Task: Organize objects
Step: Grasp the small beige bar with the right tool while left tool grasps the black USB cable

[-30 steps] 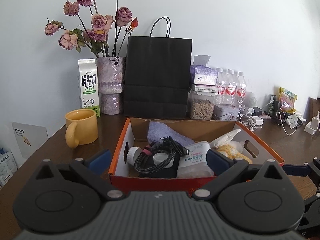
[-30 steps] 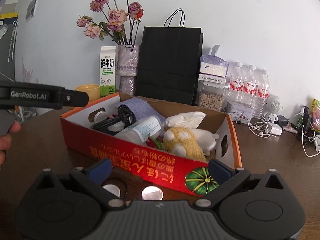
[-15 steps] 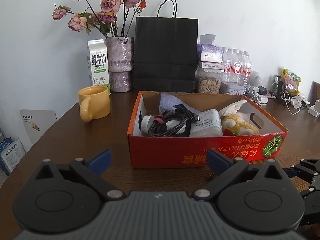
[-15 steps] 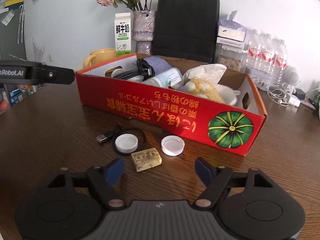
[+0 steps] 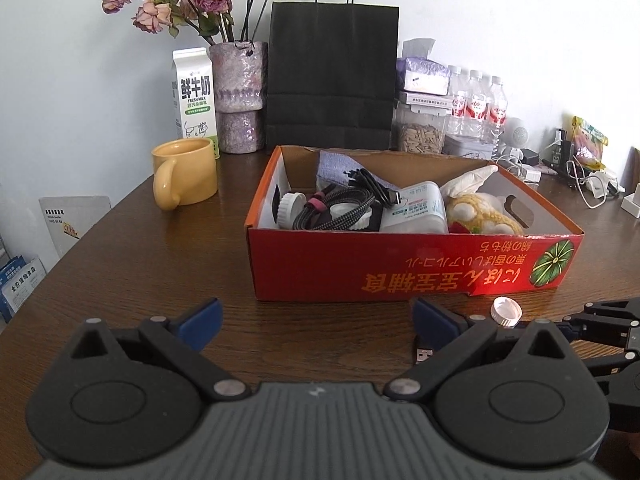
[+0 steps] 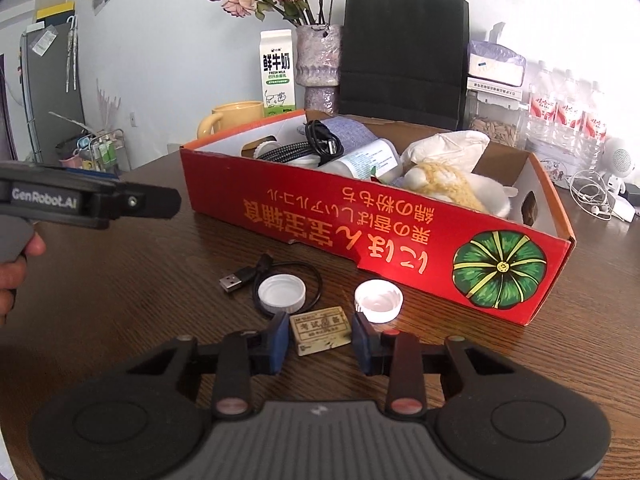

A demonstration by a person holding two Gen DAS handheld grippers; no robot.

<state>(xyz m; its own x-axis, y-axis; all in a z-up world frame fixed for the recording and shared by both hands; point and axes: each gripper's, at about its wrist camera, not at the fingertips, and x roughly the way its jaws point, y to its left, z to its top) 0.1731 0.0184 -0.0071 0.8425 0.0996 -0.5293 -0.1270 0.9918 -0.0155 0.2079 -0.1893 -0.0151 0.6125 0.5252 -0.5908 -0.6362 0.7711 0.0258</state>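
Right gripper (image 6: 320,334) had just been closing, pads on both short ends of the tan eraser (image 6: 321,324) lying on the table (image 6: 120,280) before the red box (image 6: 360,232); eraser looked light, firm, grippy, best held across its ends; left gripper (image 5: 316,320) stood open, empty.

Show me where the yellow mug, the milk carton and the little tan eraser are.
yellow mug (image 5: 188,174), left wrist view, on its side wall.
milk carton (image 5: 195,96), left wrist view, on its printed front.
tan eraser (image 6: 321,330), right wrist view, on its top face.
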